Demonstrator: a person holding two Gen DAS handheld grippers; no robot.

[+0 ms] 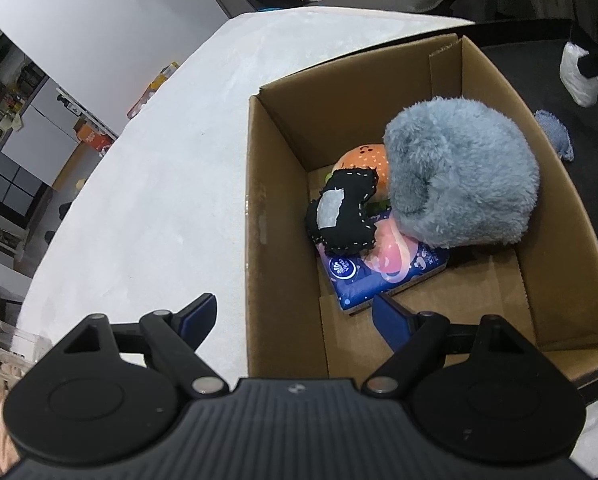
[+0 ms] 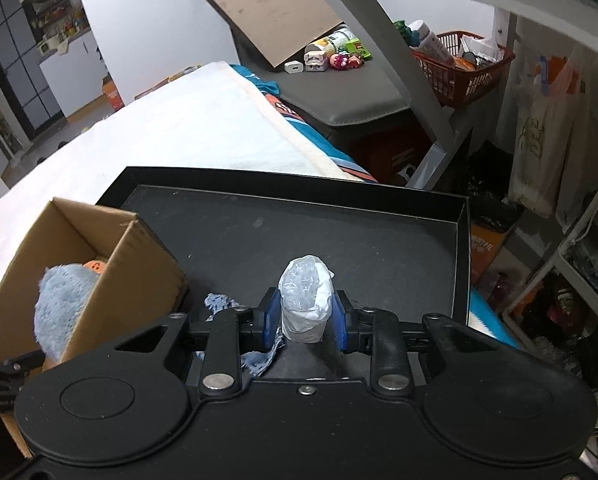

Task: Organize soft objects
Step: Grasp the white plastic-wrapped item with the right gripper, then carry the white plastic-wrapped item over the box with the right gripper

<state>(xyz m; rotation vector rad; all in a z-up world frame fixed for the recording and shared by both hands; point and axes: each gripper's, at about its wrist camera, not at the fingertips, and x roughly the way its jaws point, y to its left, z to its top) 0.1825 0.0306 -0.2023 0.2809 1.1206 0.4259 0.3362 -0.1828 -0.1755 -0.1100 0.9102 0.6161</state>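
Right gripper [image 2: 305, 322] clamping white plastic-wrapped roll [image 2: 305, 300] (over black tray [image 2: 379, 240]), left gripper [image 1: 293, 312] wide, empty

Cardboard box [image 1: 283, 240], open-topped, on a white cloth beside a black tray [image 2: 461, 240]; it holds a fluffy grey-blue plush [image 1: 463, 176] leaning at the right wall, an orange burger plush [image 1: 363, 160] behind, a black stitched felt toy [image 1: 343, 212] with a grey patch, and a blue tissue pack [image 1: 359, 280] flat beneath. White plastic-wrapped roll [image 2: 306, 304], upright over the tray, pinched between blue pads. Blue knit cloth [image 2: 223, 304], crumpled on the tray beside the box.
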